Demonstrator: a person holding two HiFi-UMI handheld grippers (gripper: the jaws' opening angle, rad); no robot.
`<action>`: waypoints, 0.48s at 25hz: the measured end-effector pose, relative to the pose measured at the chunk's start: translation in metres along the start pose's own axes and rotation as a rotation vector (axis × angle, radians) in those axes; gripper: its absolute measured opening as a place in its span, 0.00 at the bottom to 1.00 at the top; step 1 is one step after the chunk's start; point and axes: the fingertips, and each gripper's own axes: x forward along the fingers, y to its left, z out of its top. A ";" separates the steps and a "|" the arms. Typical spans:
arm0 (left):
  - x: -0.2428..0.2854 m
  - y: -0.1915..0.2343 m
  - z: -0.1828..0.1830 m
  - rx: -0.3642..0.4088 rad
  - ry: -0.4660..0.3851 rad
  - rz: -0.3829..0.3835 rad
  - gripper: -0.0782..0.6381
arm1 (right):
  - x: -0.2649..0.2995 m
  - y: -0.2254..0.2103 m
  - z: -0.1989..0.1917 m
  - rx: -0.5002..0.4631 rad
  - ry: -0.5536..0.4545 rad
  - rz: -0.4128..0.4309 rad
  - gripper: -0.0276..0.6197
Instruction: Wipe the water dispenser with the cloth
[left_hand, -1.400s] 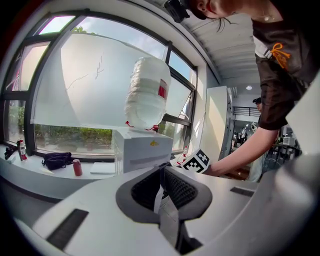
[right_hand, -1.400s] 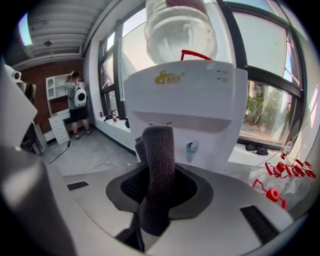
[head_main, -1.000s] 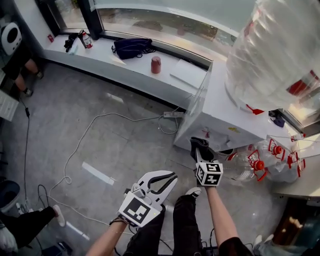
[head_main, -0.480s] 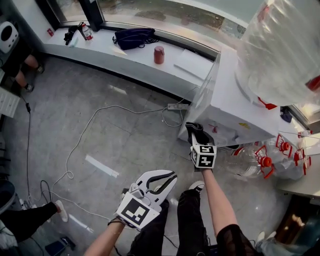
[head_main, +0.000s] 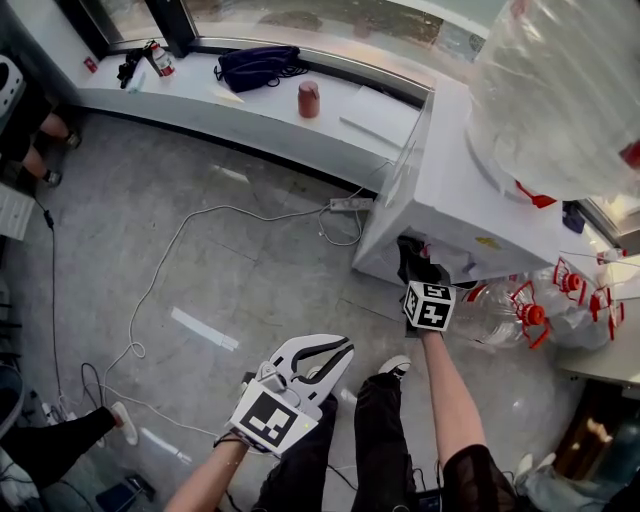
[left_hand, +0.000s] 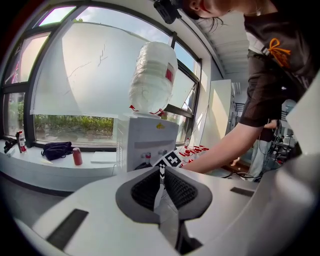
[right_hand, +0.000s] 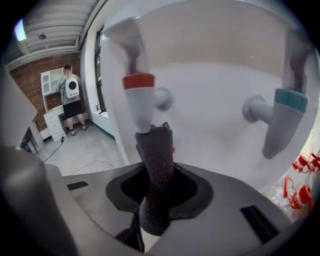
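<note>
Grey floor (head_main: 230, 260) fills frame. Centre right, right gripper (head_main: 418, 268) pinches dark cloth (right_hand: 156, 165) just under red tap (right_hand: 139, 95) of white water dispenser (head_main: 450, 200). Bottom centre, left gripper (head_main: 322, 355) jaws pressed together, empty.

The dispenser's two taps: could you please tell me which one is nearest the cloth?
The red-capped tap: the dark cloth held in the right gripper rises beside its spout, while the blue-capped tap stands well off to the right.
</note>
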 end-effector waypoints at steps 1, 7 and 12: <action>0.002 0.000 0.001 -0.001 -0.003 0.000 0.17 | -0.002 -0.010 -0.001 0.020 -0.003 -0.016 0.21; 0.015 -0.006 0.004 -0.009 -0.001 -0.016 0.17 | -0.021 -0.060 -0.015 0.087 0.004 -0.092 0.21; 0.026 -0.015 0.006 0.016 0.011 -0.041 0.17 | -0.040 -0.109 -0.040 0.210 0.015 -0.183 0.21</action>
